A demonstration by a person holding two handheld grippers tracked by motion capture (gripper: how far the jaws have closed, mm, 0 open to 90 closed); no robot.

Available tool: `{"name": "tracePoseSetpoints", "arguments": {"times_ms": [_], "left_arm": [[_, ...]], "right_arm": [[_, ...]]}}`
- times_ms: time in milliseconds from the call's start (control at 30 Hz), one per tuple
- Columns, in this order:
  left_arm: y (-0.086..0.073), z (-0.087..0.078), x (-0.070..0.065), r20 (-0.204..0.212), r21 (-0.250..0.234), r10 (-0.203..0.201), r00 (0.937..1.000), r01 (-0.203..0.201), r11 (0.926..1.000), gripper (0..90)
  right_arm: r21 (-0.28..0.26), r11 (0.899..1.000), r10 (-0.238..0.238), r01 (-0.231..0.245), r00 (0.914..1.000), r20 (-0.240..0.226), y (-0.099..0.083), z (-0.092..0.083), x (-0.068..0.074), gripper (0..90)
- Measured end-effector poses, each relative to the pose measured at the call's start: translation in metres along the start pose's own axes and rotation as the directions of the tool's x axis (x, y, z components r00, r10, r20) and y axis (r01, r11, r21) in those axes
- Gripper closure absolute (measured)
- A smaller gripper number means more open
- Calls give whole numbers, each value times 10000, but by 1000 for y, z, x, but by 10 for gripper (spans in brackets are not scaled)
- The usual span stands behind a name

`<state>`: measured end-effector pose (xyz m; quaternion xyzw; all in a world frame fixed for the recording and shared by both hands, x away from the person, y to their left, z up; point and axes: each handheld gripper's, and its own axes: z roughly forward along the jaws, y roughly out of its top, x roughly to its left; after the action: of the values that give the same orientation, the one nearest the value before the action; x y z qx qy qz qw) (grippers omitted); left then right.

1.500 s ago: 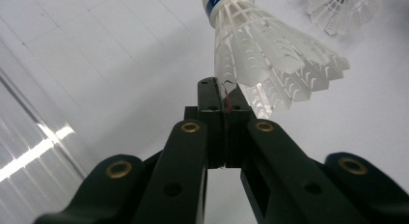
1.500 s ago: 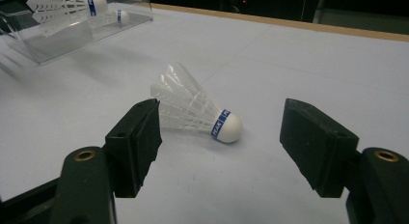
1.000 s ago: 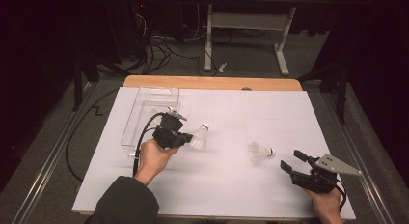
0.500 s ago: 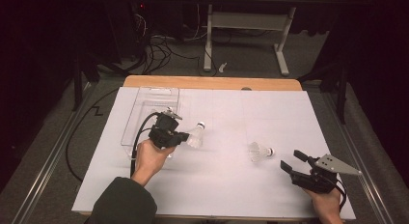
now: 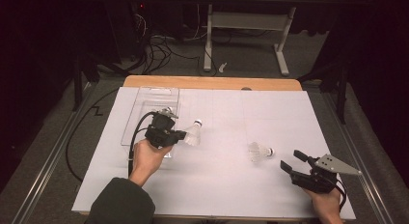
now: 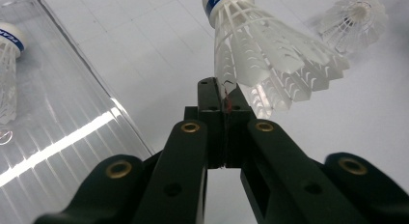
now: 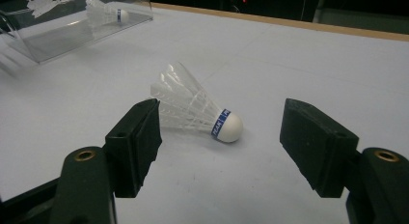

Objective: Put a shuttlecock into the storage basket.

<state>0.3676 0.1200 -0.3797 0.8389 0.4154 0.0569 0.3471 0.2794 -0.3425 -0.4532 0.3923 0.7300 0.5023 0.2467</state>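
— Left gripper (image 5: 179,135): what do its black jaws hold?

— They are pressed together on the edge of the skirt of a white feathered shuttlecock with a blue band round its cork (image 6: 270,55). Seen from above, that shuttlecock (image 5: 194,134) sticks out to the right of the gripper, just beside the clear plastic rectangular box (image 5: 144,101) at the left of the white table sheet (image 5: 231,195).

— Anything in the box?

— Another white shuttlecock (image 6: 8,74) lies inside it, apart from the jaws.

— And the right gripper (image 5: 293,161)?

— Its jaws stand wide apart with nothing between the pads. It rests low at the right near edge of the sheet, in the person's hand (image 5: 328,204).

— What is in front of it?

— A third white shuttlecock (image 7: 195,108) lies on its side on the sheet, cork toward the right in the right gripper view, near the jaws but apart from them.
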Motion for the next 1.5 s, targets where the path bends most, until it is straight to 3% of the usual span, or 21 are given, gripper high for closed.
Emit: {"name": "tracePoseSetpoints", "arguments": {"times_ms": [1500], "left_arm": [[-7,-27,19,-453,-480,-417,9981,395,9981,896]], "right_arm": [[67,10000,42,-42,10000,0,0,1,0,312]]}}
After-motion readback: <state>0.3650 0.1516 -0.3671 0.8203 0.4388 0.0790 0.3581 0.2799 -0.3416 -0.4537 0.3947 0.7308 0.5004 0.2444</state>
